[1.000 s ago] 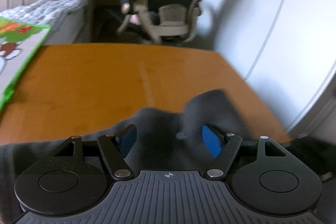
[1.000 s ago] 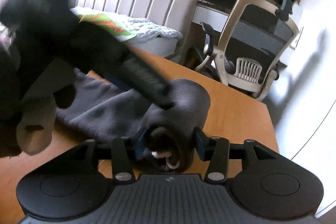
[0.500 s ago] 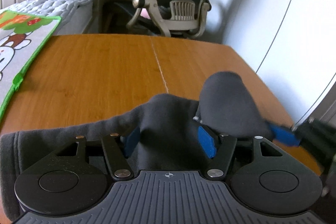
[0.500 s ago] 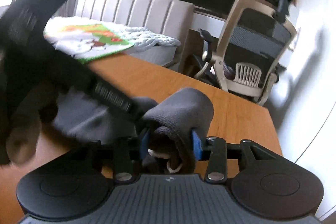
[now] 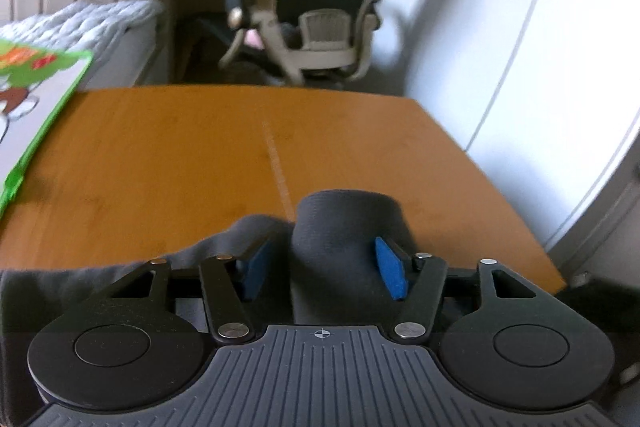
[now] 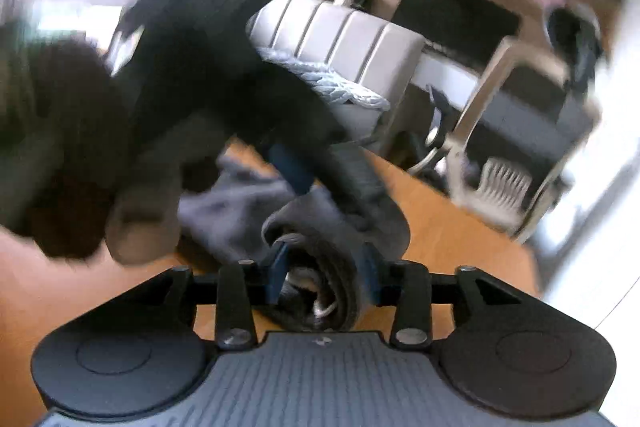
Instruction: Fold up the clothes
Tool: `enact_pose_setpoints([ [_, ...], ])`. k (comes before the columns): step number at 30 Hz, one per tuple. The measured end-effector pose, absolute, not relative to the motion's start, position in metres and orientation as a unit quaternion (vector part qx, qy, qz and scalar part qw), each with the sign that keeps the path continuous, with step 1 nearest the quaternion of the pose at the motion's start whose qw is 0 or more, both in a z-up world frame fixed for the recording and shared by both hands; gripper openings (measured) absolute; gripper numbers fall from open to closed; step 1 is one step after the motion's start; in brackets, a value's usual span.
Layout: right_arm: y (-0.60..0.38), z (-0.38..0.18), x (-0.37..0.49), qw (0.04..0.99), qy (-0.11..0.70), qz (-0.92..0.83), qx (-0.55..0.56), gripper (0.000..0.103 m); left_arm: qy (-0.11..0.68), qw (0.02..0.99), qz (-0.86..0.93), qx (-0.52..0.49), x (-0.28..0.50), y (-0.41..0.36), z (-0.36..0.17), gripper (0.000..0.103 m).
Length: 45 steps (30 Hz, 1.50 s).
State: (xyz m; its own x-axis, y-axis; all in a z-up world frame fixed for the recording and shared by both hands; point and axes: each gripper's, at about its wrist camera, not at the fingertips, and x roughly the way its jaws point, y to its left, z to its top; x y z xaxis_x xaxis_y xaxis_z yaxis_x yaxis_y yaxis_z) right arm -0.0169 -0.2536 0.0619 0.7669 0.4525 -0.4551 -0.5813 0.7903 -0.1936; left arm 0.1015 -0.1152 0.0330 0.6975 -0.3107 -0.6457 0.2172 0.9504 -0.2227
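Observation:
A dark grey garment (image 5: 344,247) lies bunched on the wooden table (image 5: 180,155) near its right edge. My left gripper (image 5: 326,263) is open, its blue pads (image 5: 390,271) either side of a raised fold of the cloth. My right gripper (image 6: 322,275) is shut on a rolled part of the same grey garment (image 6: 320,259), held just above the table (image 6: 460,247). The left gripper's black body (image 6: 240,87) and the gloved hand holding it (image 6: 68,167) cross the right wrist view, blurred.
A green-edged printed mat (image 5: 28,107) lies on the table's left. Beyond the table stand an office chair (image 5: 320,19), a sofa with a knit blanket (image 5: 80,23) and a white wall (image 5: 540,27). The table's right edge (image 5: 500,195) is close.
The left gripper has tipped and shifted, with the raised fold now between its pads. The right gripper has closed tighter on the roll and swung, blurring its view.

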Motion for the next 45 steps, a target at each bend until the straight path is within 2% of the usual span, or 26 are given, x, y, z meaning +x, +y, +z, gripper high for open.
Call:
enact_pose_setpoints([
  [1, -0.263, 0.065, -0.012, 0.929, 0.209, 0.284, -0.112, 0.065, 0.364, 0.918, -0.141, -0.073, 0.103, -0.11, 0.032, 0.068],
  [2, -0.273, 0.068, -0.007, 0.93, 0.22, 0.288, -0.061, 0.067, 0.365, 0.917, -0.14, -0.078, 0.103, -0.107, 0.031, 0.069],
  [10, -0.311, 0.028, 0.055, 0.861, 0.352, 0.264, 0.255, 0.07, 0.368, 0.915, -0.135, -0.099, 0.099, -0.093, 0.029, 0.073],
  [11, -0.314, 0.021, 0.06, 0.847, 0.363, 0.263, 0.288, 0.069, 0.368, 0.915, -0.135, -0.1, 0.099, -0.092, 0.029, 0.074],
  [13, -0.318, 0.017, 0.063, 0.837, 0.371, 0.261, 0.305, 0.054, 0.368, 0.914, -0.137, -0.103, 0.097, -0.091, 0.029, 0.074],
  [14, -0.319, 0.016, 0.065, 0.834, 0.375, 0.261, 0.309, 0.05, 0.367, 0.914, -0.138, -0.104, 0.097, -0.091, 0.03, 0.075],
  [16, -0.32, 0.021, 0.063, 0.838, 0.376, 0.264, 0.293, 0.038, 0.364, 0.913, -0.144, -0.111, 0.094, -0.09, 0.031, 0.076],
  [18, -0.321, 0.029, 0.06, 0.849, 0.374, 0.266, 0.264, 0.036, 0.363, 0.912, -0.152, -0.118, 0.092, -0.091, 0.032, 0.076],
  [21, -0.309, 0.047, 0.051, 0.886, 0.352, 0.252, 0.165, 0.036, 0.357, 0.911, -0.161, -0.127, 0.087, -0.092, 0.038, 0.076],
  [25, -0.274, 0.068, 0.032, 0.925, 0.3, 0.233, -0.023, 0.037, 0.336, 0.918, -0.166, -0.132, 0.08, -0.091, 0.052, 0.077],
  [32, -0.213, 0.058, -0.009, 0.915, 0.216, 0.231, -0.25, 0.041, 0.324, 0.927, -0.159, -0.098, 0.076, -0.097, 0.058, 0.081],
  [38, -0.223, 0.061, -0.009, 0.918, 0.222, 0.254, -0.209, 0.057, 0.335, 0.929, -0.131, -0.084, 0.081, -0.086, 0.041, 0.087],
  [43, -0.237, 0.074, -0.014, 0.925, 0.204, 0.287, -0.142, 0.058, 0.339, 0.927, -0.123, -0.108, 0.082, -0.073, 0.031, 0.091],
  [44, -0.24, 0.075, -0.011, 0.927, 0.2, 0.291, -0.123, 0.055, 0.338, 0.927, -0.121, -0.107, 0.08, -0.072, 0.031, 0.091],
  [45, -0.242, 0.075, -0.008, 0.929, 0.197, 0.295, -0.101, 0.048, 0.337, 0.928, -0.12, -0.106, 0.08, -0.071, 0.031, 0.091],
])
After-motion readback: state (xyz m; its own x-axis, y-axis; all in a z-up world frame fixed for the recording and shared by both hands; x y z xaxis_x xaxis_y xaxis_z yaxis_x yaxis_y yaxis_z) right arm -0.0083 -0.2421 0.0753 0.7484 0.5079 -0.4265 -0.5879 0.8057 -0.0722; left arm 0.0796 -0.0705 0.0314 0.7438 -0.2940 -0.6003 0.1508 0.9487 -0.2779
